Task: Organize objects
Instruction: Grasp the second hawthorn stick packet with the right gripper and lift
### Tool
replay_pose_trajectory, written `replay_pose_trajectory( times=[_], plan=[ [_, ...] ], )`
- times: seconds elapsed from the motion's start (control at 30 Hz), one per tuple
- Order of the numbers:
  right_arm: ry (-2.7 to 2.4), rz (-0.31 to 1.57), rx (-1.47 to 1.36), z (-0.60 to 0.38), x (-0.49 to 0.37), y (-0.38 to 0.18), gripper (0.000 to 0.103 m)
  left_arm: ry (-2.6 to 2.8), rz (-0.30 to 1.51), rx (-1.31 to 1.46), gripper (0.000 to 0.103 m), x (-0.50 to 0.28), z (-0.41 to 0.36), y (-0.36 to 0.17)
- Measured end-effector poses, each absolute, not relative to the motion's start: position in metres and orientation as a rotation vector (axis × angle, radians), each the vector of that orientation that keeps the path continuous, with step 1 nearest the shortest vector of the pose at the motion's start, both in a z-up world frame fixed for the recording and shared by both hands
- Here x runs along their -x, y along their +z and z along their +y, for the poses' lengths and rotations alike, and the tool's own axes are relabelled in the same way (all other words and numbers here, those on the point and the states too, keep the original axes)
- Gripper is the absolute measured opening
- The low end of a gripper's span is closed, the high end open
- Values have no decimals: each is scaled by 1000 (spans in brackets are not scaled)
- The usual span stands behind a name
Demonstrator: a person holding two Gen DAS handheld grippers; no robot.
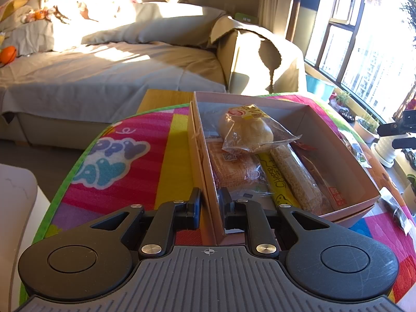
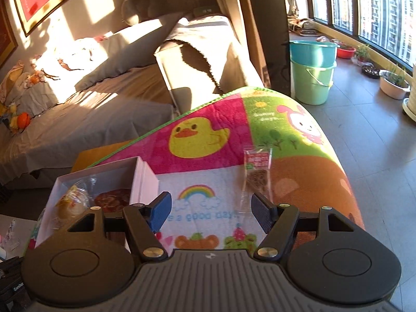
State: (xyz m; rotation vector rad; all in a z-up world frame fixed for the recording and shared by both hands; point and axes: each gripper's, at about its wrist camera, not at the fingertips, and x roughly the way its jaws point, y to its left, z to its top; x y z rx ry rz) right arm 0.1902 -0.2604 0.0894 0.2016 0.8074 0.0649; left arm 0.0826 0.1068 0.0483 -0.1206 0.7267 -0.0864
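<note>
Holding one box, several snacks inside

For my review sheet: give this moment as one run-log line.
left gripper: shut on box wall | right gripper: open, empty, near snack packet on blanket | packet not yet boxed

One open cardboard box sits on one cartoon-printed blanket — inside it, one bagged bun, one sesame stick and one yellow cheese packet. Outside lies one clear snack packet — beyond stand two stacked buckets.
</note>
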Motion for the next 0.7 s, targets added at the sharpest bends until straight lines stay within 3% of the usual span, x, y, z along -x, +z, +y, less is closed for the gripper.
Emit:
replay_pose_trajectory(
  times=[0.23,0.47,0.5,0.53,0.6,0.7],
  plan=[
    [-41,870,-177,-271,-243,45,77,-87,727,120,18,-82,107,49],
    [-86,918,-136,-263,-280,12,76,-90,726,120,18,-82,107,49],
    [-81,912,-109,-260,-280,12,67,-91,726,121,18,-82,107,49],
    [-64,911,-76,-256,-278,13,50,-92,725,121,18,-82,108,48],
    [-39,918,-51,-251,-273,15,38,-91,725,122,18,-82,108,49],
    [6,930,-55,-248,-258,20,35,-92,723,123,18,-82,108,48]
  ],
)
